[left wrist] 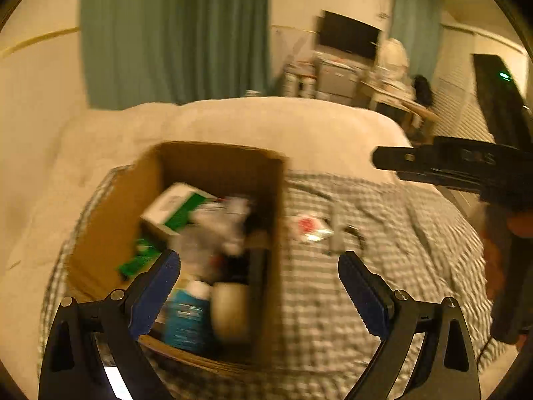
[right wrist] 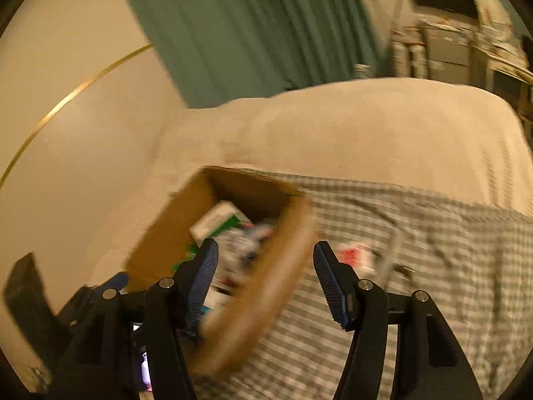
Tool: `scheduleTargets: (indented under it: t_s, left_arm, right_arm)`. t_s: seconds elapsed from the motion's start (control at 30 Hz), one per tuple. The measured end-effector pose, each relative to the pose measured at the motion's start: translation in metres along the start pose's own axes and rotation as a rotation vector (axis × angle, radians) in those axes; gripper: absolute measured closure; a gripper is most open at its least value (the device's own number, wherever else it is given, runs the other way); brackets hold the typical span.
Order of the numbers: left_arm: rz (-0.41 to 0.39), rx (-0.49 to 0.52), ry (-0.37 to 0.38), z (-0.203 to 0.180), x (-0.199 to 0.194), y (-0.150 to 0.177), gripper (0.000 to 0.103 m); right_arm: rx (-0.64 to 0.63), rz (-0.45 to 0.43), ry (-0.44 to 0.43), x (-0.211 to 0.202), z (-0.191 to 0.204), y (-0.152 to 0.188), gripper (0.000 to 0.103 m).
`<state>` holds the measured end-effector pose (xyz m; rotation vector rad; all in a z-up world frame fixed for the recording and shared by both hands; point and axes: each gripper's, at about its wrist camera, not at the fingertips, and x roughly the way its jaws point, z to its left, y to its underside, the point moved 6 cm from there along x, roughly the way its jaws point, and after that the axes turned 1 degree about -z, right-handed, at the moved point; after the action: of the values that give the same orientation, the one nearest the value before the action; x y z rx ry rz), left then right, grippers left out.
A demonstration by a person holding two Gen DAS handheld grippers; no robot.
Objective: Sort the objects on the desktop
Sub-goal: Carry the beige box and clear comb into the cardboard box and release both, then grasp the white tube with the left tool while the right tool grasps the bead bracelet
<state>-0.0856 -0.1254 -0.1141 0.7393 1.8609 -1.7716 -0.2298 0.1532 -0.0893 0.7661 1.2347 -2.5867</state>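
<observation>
An open cardboard box (left wrist: 213, 173) sits on a checked cloth (left wrist: 383, 233) over a bed, crowded with blurred items: a white-and-green carton (left wrist: 173, 208) toward its far left corner, a blue-labelled container (left wrist: 186, 320) and a pale roll (left wrist: 231, 310) by its near wall. Just right of the box, on the cloth, lie a red-and-white packet (left wrist: 308, 228) and a grey stick-like thing (left wrist: 336, 233). The left gripper (left wrist: 260, 266) hangs above the box's near right part, spread wide and empty. The right gripper (right wrist: 266, 253) straddles the box's right wall, parted, gripping nothing.
</observation>
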Motion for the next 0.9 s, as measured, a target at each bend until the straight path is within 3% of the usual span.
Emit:
scheduleTargets:
  t_s: [0.2, 0.3, 0.43, 0.63, 0.77, 0.9]
  left_arm:
    - [0.012, 0.053, 0.118, -0.084, 0.005, 0.010, 0.005]
    - [0.042, 0.049, 0.130, -0.107, 0.029, 0.018, 0.005]
    - [0.100, 0.025, 0.118, -0.116, 0.068, 0.031, 0.005]
    - [0.163, -0.010, 0.064, -0.103, 0.135, 0.036, 0.005]
    - [0.172, 0.009, 0.008, -0.094, 0.170, 0.034, 0.005]
    - [0.176, 0.040, 0.013, -0.096, 0.188, 0.038, 0.005]
  right_arm:
    - [0.083, 0.006, 0.109, -0.054, -0.073, 0.024, 0.044]
    - [0.085, 0.020, 0.147, -0.072, -0.098, 0.036, 0.044]
    - [0.100, 0.075, 0.164, -0.076, -0.131, 0.064, 0.054]
    - [0.108, 0.156, 0.137, -0.033, -0.168, 0.089, 0.062]
    - [0.108, 0.183, 0.099, 0.006, -0.174, 0.086, 0.067]
    - [0.131, 0.192, 0.068, 0.041, -0.179, 0.076, 0.068]
